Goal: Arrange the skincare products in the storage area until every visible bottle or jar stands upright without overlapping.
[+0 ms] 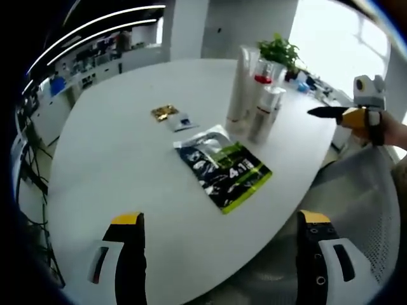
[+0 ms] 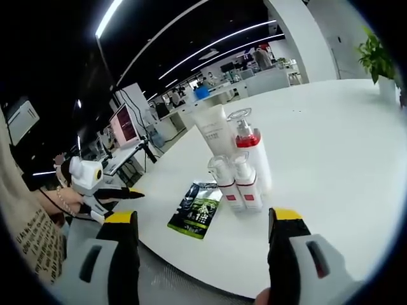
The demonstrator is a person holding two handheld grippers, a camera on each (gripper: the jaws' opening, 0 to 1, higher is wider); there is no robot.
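Note:
A cluster of skincare products stands upright on the white table (image 1: 114, 159): a tall white tube (image 1: 240, 82), a pump bottle with a red band (image 1: 262, 77) and two small white bottles (image 1: 266, 113). From the right gripper view I see the tube (image 2: 213, 130), the pump bottle (image 2: 253, 155) and the small bottles (image 2: 226, 183) touching side by side. A dark green sachet pack (image 1: 222, 166) lies flat in front of them. My left gripper (image 1: 219, 251) is open over the table's near edge. My right gripper (image 2: 203, 254) is open, short of the bottles, holding nothing.
A gold sachet (image 1: 165, 112) and a small white sachet (image 1: 183, 122) lie flat left of the bottles. A potted plant (image 1: 280, 49) stands behind them. A white mesh chair (image 1: 356, 210) sits by the table edge. Desks and monitors (image 2: 124, 127) fill the background.

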